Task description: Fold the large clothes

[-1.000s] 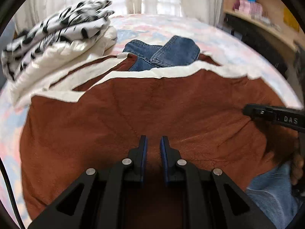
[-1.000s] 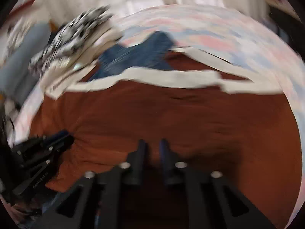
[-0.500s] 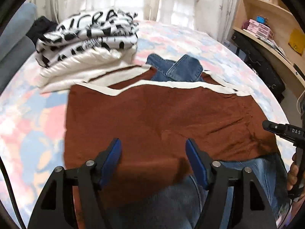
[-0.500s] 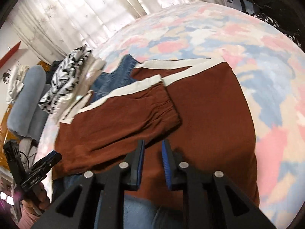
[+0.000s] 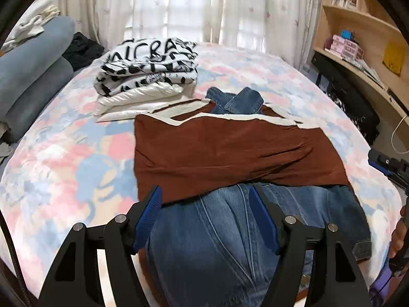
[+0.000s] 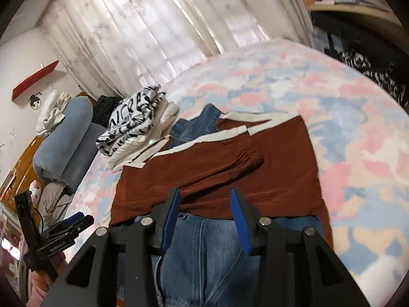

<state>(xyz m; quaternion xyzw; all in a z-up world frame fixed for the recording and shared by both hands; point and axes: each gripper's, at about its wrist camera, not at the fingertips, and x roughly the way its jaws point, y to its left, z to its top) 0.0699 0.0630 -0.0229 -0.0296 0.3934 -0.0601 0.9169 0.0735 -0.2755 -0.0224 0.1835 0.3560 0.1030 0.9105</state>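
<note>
Both tongs, left [image 5: 205, 204] and right [image 6: 204, 204], released, jaws just widened over rust corduroy garment [image 5: 230, 148].

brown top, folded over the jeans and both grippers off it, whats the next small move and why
Probably bring both open grippers, left and right, down to the brown top's near edge to fold it again; nothing is between either one's jaws, and the top lies wide across the jeans.
</note>
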